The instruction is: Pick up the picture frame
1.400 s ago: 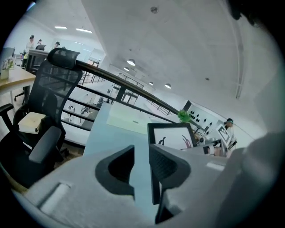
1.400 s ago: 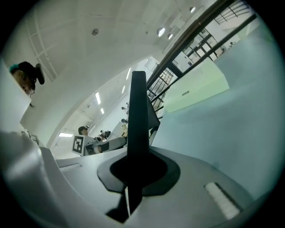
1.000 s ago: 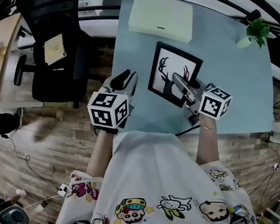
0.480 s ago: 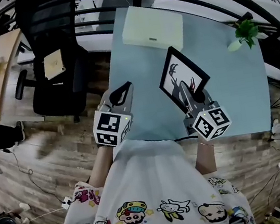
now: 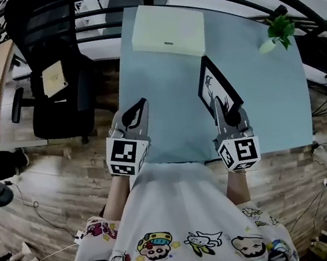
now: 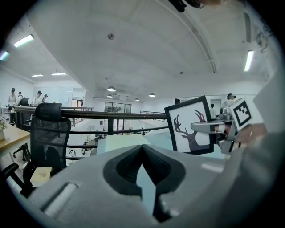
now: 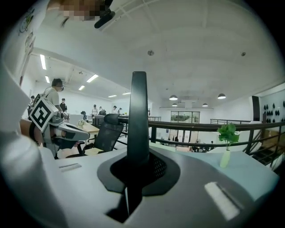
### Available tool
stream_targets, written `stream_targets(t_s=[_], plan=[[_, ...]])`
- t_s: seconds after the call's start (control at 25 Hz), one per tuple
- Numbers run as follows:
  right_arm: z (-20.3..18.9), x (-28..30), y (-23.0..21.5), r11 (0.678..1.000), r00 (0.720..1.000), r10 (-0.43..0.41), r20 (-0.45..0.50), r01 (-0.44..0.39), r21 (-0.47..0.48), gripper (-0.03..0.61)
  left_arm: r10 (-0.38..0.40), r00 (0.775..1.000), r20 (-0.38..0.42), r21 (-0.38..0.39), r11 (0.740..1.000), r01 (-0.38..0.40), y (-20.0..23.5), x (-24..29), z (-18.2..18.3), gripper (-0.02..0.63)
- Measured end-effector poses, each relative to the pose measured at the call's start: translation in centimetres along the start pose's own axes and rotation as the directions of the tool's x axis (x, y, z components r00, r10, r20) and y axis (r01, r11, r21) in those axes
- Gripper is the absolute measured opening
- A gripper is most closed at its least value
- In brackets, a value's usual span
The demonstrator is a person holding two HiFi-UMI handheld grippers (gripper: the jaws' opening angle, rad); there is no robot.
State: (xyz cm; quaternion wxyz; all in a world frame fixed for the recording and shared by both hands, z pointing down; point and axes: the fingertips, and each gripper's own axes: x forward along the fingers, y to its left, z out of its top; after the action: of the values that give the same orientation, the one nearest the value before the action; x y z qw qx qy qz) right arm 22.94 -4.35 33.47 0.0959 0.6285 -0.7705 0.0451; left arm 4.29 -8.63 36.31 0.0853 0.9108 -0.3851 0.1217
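Over the table (image 5: 164,96), right hand-held gripper (image 5: 225,111) clamps the upright, black-edged deer-print picture frame (image 5: 212,82); left hand-held gripper (image 5: 137,109) just closed, empty.

No legible txt, no labels, no nos.

My left gripper (image 5: 138,107) and right gripper (image 5: 220,107): matt grey plastic. Frame (image 5: 212,82): smooth black border, white paper print. Table (image 5: 163,90): smooth, matt. Floor (image 5: 59,174): wood planks. My shirt (image 5: 177,217): printed cloth.
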Motion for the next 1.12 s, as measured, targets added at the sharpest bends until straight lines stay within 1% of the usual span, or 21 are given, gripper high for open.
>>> stream_targets(t_s=[0.16, 0.36, 0.52, 0.72, 1.12], plan=[[-0.8, -0.1, -0.4, 1.0, 1.0, -0.019, -0.001, 0.019, 0.001, 0.02, 0.014, 1.0, 0.004, 0.012, 1.0, -0.014, 0.4, -0.1, -0.6, -0.002], [-1.8, -0.1, -0.6, 0.999, 1.0, -0.015, -0.018, 0.015, 0.029, 0.02, 0.017, 0.999, -0.047, 0.009, 1.0, -0.016, 0.8, -0.2, -1.5, -0.002], [-1.9, 0.1, -1.0, 0.999, 1.0, -0.019, -0.017, 0.02, 0.048, 0.02, 0.02, 0.999, -0.036, 0.008, 1.0, -0.019, 1.2, 0.3, -1.4, -0.002], [-2.0, 0.3, -1.2, 0.998, 1.0, -0.023, -0.014, 0.024, 0.064, 0.02, 0.021, 0.999, -0.044, 0.006, 1.0, -0.02, 1.4, 0.6, -1.6, -0.002], [-1.9, 1.3, -0.7, 0.997, 1.0, -0.003, -0.015, 0.004, 0.077, 0.02, 0.033, 0.998, -0.046, -0.005, 0.999, -0.034, 2.1, 1.1, -1.4, -0.002]])
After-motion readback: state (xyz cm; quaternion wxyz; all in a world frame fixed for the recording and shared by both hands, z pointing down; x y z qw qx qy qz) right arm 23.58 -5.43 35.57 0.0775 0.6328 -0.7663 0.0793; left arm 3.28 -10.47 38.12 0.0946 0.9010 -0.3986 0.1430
